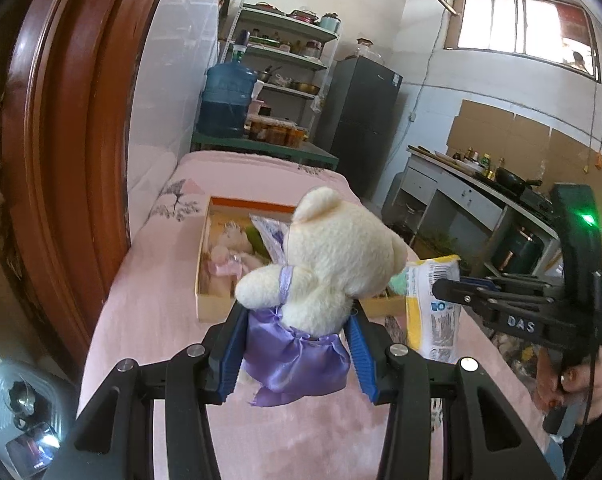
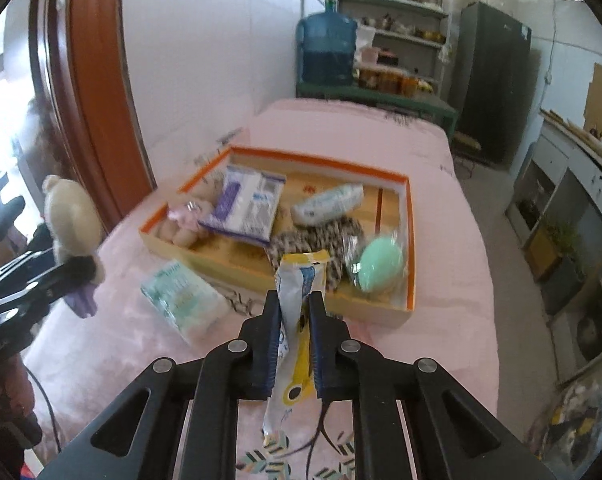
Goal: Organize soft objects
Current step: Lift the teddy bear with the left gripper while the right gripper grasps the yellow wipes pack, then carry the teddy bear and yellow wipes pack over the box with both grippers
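Note:
My left gripper (image 1: 297, 316) is shut on a cream teddy bear (image 1: 333, 248) in a purple satin dress, held upright above the pink cloth. My right gripper (image 2: 295, 300) is shut on a yellow-and-white tissue pack (image 2: 301, 276), lifted just short of the near wall of the orange-rimmed cardboard box (image 2: 411, 240). In the left wrist view that same pack (image 1: 433, 300) and the right gripper (image 1: 441, 288) sit at the right. The box holds a purple-white pack (image 2: 245, 204), a small pink doll (image 2: 185, 220), a white roll pack (image 2: 329, 200), a leopard-print cloth (image 2: 313, 240) and a mint-green puff (image 2: 381, 264).
A pale green tissue pack (image 2: 185, 300) lies on the pink cloth (image 2: 441, 300) left of my right gripper. A red-brown door frame (image 2: 97, 100) stands at the left. Behind the bed are a blue water jug (image 2: 327, 48), shelves and a dark fridge (image 2: 493, 80).

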`<control>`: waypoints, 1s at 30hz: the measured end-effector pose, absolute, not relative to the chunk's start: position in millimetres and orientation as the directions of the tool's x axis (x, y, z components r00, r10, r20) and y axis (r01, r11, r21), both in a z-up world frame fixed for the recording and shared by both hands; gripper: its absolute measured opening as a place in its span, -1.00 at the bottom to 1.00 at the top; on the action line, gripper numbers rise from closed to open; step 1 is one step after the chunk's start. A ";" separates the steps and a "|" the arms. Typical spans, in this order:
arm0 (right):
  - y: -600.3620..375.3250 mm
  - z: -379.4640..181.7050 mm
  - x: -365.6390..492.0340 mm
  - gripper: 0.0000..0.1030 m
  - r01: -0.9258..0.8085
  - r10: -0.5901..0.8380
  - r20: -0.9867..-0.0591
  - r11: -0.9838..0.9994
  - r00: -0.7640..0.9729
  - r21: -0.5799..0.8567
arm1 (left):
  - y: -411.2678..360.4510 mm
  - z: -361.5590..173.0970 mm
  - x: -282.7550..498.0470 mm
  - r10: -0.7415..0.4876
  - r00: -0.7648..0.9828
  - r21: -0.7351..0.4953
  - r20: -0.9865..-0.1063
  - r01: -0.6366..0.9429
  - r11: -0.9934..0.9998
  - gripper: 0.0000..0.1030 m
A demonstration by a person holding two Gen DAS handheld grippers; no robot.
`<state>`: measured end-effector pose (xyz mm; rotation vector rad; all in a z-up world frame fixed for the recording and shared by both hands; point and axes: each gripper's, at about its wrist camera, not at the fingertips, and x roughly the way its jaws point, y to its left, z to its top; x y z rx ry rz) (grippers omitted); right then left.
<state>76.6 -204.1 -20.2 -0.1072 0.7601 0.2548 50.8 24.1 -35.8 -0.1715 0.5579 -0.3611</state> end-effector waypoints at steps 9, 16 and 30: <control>-208.9 5.4 81.2 -0.75 -0.277 0.264 -0.597 0.958 0.758 0.073 | 11.6 -4.6 75.3 -0.354 0.827 -0.219 -0.438 0.284 0.934 -0.09; -213.5 20.3 94.4 -0.75 -0.265 0.266 -0.553 0.961 0.790 0.084 | -1.2 13.1 100.4 -0.335 0.845 -0.186 -0.416 0.282 0.941 -0.09; -226.4 36.3 139.3 -0.75 -0.215 0.226 -0.491 0.973 0.841 0.079 | -21.6 20.5 157.8 -0.284 0.860 -0.163 -0.424 0.236 0.958 -0.09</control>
